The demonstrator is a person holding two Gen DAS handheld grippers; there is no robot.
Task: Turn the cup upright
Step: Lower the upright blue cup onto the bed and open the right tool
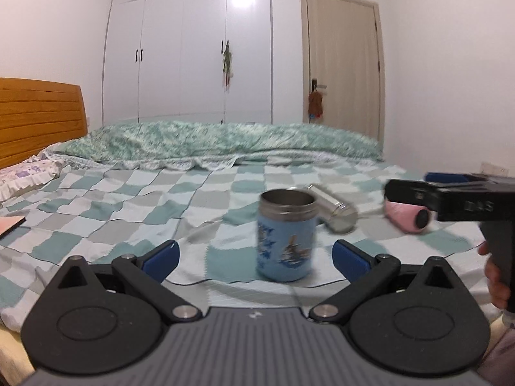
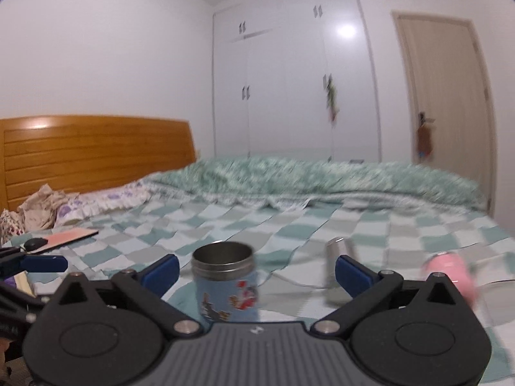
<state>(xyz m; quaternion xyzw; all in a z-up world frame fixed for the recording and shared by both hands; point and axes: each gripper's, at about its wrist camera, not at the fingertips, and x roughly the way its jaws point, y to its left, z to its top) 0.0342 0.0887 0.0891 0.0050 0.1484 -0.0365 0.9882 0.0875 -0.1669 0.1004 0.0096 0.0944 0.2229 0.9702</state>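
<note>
Nearest the lens in the left wrist view, the left gripper (image 1: 254,257) stands wide, its blue pads spread and gripping nothing. Just ahead of its fingertips, a little right of the midline between them, the blue cup (image 1: 285,234) stands on the checked bedspread (image 1: 128,206) with its steel mouth up and its printed wall vertical. Since the mouth faces the ceiling and no finger touches it, the flip looks finished, and the wide jaws suit a release and retreat.

Far off to the left of the tool lie a flat pink-faced board (image 1: 11,225) and a frilled pillow (image 1: 22,177) below the wooden headboard (image 1: 38,119). Beyond the cup and to its right, a steel canister (image 1: 331,207) lies on its side, seemingly close behind the cup's rim, though blur makes the gap hard to judge. Further right a pink roll (image 1: 407,218) lies on the cloth, partly hidden by the right gripper's black body. A rumpled green quilt (image 1: 225,141) runs across the far side of the bed.

From the right wrist view, the right gripper (image 2: 257,273) is likewise spread wide and empty. Here the cup stands left of centre between its pads, near the left pad and touching neither. Withdrawing straight back looks unobstructed for either tool; the soft, creased bedspread is the likeliest hazard, since a nudge from a pad could topple the cup toward the canister.
</note>
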